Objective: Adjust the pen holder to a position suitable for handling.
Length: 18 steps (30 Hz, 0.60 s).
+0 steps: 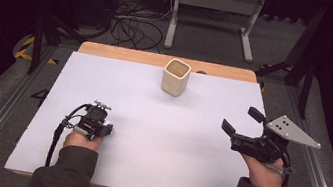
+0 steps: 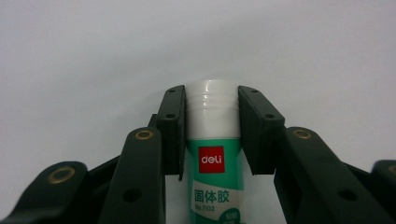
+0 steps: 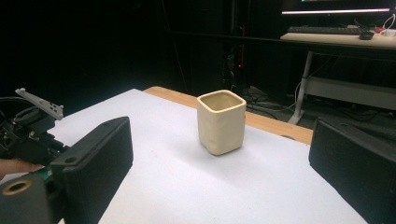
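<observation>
A glue stick (image 2: 212, 163) with a white cap and a green label stands between the jaws of my left gripper (image 2: 212, 100), whose pads press on both sides of it just under the cap. This gripper (image 1: 94, 122) points down at the white table near the front left. My right gripper (image 1: 242, 120) hovers at the right side with its jaws wide open and nothing between them. It faces a cream square cup (image 3: 221, 122), which stands upright and empty at the far middle of the table (image 1: 176, 77).
The white table top (image 1: 147, 136) has a wooden strip (image 1: 125, 54) along its far edge. Cables and a desk frame (image 1: 212, 14) lie on the dark floor beyond. In the right gripper view the left gripper (image 3: 28, 130) sits at the far left.
</observation>
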Each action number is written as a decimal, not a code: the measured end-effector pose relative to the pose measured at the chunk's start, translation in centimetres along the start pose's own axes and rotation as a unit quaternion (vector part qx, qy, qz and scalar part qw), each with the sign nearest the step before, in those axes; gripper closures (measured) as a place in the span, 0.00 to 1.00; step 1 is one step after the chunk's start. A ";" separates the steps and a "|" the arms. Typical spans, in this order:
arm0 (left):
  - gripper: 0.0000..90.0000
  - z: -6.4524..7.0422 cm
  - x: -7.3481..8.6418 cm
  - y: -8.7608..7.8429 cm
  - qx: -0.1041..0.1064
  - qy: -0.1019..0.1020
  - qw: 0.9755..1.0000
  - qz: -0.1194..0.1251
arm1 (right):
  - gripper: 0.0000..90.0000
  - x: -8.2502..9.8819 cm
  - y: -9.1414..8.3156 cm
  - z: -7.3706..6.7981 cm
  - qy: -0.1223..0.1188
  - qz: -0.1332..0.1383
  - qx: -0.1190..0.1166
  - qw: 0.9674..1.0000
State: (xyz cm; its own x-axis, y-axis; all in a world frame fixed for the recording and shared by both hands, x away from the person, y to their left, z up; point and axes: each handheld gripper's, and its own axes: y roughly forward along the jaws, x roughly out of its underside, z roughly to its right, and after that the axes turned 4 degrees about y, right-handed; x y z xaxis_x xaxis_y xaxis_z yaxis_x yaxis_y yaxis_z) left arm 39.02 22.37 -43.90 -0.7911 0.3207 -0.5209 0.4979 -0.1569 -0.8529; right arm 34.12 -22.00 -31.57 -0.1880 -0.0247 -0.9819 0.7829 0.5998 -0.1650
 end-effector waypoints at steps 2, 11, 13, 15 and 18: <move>0.73 0.0 0.0 0.0 0.000 0.005 1.000 0.000 | 0.08 0.1 0.1 0.1 -0.001 -0.001 0.000 1.000; 0.73 -0.5 0.1 -1.4 0.009 0.012 0.998 0.061 | 0.09 0.2 0.4 0.1 0.001 -0.003 -0.006 1.000; 0.73 -0.6 0.1 -1.9 0.018 0.009 0.996 0.081 | 0.09 0.3 0.5 0.1 0.003 -0.004 -0.007 1.000; 0.73 -0.7 0.1 -2.3 0.032 0.007 0.995 0.098 | 0.09 0.4 0.6 0.1 0.004 -0.002 -0.011 1.000; 0.73 -0.6 0.0 -2.9 0.049 0.008 0.991 0.124 | 0.09 0.4 0.7 0.1 0.004 -0.003 -0.013 1.000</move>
State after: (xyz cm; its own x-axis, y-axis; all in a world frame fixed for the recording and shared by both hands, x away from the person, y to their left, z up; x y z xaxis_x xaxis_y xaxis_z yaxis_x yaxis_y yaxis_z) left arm 37.75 23.36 -41.44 -0.6426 0.2752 -0.7151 0.6388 -0.3230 -0.6983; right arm 34.65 -21.64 -32.09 -0.1965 -0.0220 -0.9802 0.7663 0.6202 -0.1676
